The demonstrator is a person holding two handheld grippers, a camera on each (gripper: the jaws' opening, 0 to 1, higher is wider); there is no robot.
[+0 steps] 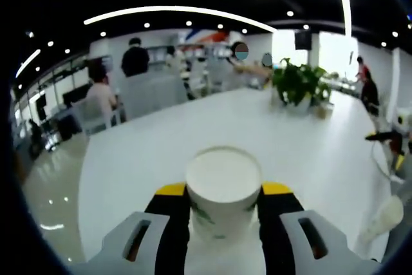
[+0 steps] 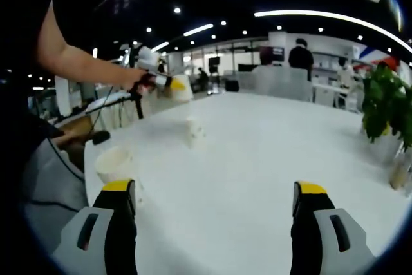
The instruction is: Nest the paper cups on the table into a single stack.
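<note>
1. Left hand-held gripper (image 1: 223, 205) is clamped on a white paper cup (image 1: 223, 191), its yellow-tipped jaws pressing the cup's two sides; the mouth faces forward along the jaws, and the cup is held up above the white table (image 1: 141, 159).
2. Right hand-held gripper (image 2: 212, 207) is released, jaws wide apart with nothing between them, hovering low over the table.
3. In the right gripper view, a second paper cup (image 2: 195, 128) stands upright near the middle of the table, and another cup (image 2: 114, 163) sits close to the near edge, just beyond the left jaw. The left hand-held gripper shows there too, raised at the far left with its cup.
4. My reading: the step in hand is carrying the held cup to a standing one and nesting it.
5. To do it well, turn the held cup so its base points down, centre it over the target's mouth, and lower it straight; a tilted entry would likely catch the rim and tip the light cup.
6. The free right hand-held gripper could steady the target by closing gently on its wall, since too hard a squeeze would crush the paper.
7. A potted plant (image 1: 297, 85) stands well apart from the cups and should not interfere.
</note>
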